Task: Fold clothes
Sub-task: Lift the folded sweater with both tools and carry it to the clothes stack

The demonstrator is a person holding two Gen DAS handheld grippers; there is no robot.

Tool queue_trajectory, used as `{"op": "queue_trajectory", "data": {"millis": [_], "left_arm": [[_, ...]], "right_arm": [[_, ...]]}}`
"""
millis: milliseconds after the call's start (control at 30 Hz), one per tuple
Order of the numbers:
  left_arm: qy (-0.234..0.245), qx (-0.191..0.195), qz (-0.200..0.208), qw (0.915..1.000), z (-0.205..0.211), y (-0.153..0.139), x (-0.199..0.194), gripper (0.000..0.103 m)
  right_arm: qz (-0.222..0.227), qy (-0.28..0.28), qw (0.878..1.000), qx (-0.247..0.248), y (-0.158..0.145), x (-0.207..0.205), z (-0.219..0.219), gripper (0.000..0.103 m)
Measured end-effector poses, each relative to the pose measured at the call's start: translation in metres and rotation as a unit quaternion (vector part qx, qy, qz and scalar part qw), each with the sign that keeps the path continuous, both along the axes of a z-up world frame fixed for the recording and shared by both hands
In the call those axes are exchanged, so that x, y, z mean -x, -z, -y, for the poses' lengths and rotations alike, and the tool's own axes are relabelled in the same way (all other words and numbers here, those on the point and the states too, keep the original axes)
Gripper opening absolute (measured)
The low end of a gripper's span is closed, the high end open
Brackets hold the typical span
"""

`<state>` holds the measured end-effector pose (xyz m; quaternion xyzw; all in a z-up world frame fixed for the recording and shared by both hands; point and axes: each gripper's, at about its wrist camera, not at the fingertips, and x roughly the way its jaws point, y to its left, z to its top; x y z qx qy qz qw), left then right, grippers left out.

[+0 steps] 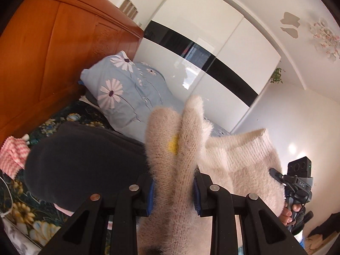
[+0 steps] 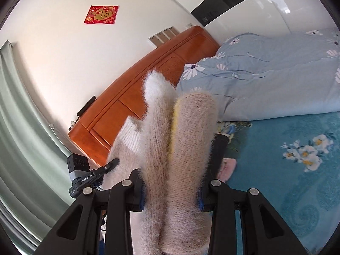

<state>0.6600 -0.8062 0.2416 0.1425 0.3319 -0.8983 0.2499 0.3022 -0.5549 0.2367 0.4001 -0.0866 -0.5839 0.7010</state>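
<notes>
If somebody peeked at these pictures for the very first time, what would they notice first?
Probably the fluffy cream sweater, bunched up right in the middle and pinched by both the left gripper and the right gripper. Behind it sits a blue quilt with white daisies, and the shiny orange wooden headboard stands at the bed's end.

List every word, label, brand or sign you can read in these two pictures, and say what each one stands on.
"DAS": on the right tool, on its body, seen in the left wrist view.
"GenRobot.AI": on the left tool, on its body, seen in the right wrist view.
Gold character on the red paper square on the wall: too blurred to read.
Small print on the left tool's camera block: too small to read.
Fuzzy sweater: no text.
</notes>
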Motion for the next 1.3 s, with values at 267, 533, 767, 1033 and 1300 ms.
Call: {"op": "queue_trajectory", "data": {"millis": [267, 533, 767, 1033, 1300], "left_arm": [[-0.030, -0.005, 0.029, 0.9991, 0.102, 0.022, -0.012, 0.031], [-0.047, -0.062, 0.028, 0.9966, 0.157, 0.107, -0.009, 0.036], [-0.036, -0.056, -0.034, 0.9972, 0.152, 0.102, -0.018, 0.037], [-0.048, -0.051, -0.041, 0.9967, 0.152, 0.099, -0.025, 0.033], [-0.086, -0.094, -0.020, 0.9916, 0.166, 0.143, -0.034, 0.054]], "right_arm": [[0.026, -0.036, 0.999, 0.004, 0.034, -0.015, 0.116, 0.036], [0.046, -0.045, 0.997, -0.049, 0.127, -0.008, 0.165, 0.037], [0.088, -0.042, 0.995, -0.031, 0.154, 0.009, 0.161, 0.037], [0.048, -0.064, 0.997, 0.016, 0.101, -0.004, 0.171, 0.037], [0.099, -0.052, 0.993, -0.048, 0.157, 0.001, 0.183, 0.043]]}}
